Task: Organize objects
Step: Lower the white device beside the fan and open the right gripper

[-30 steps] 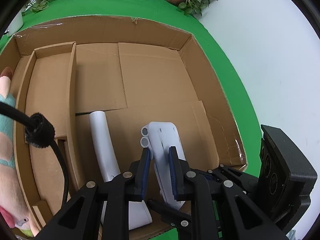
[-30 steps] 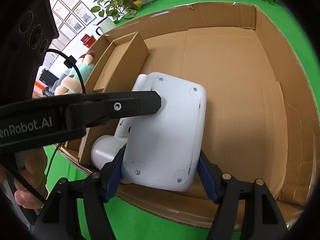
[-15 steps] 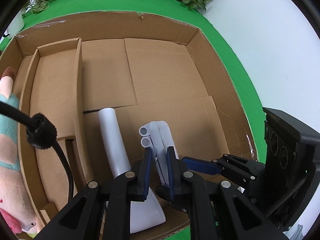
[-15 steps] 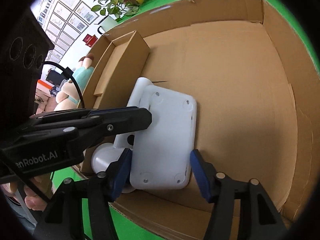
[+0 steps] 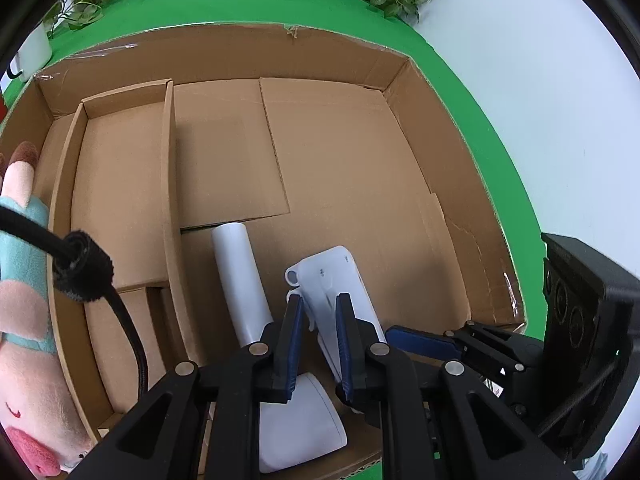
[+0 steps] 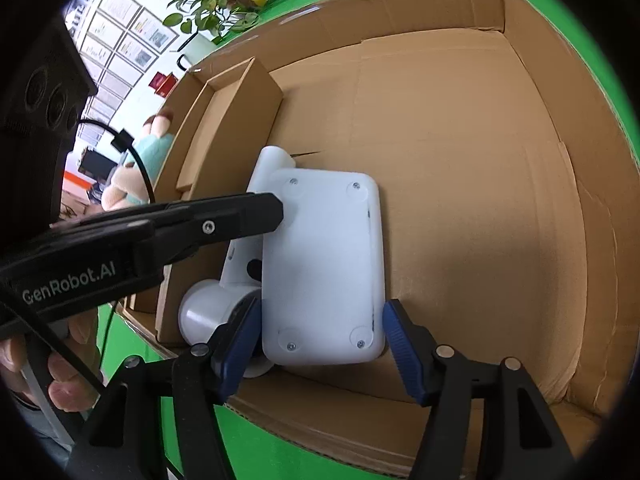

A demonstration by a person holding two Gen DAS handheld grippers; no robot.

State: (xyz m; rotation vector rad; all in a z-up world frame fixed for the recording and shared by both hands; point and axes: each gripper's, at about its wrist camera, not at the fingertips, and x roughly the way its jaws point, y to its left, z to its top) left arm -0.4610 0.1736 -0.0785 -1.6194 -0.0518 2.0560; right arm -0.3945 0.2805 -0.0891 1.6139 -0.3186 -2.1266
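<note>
Lying in the cardboard box [image 6: 460, 128], the white device [image 6: 324, 264] is clamped at its edge by the left gripper [image 5: 318, 336]; it is straddled without contact by the right gripper [image 6: 320, 340], whose jaws have just widened slightly.

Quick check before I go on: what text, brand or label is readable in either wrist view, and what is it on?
"GenRobot.AI": white lettering on the black arm of the left gripper, seen in the right wrist view.
Framed sheets on the wall: print too small to read.
White device, cardboard box: no readable text.
</note>
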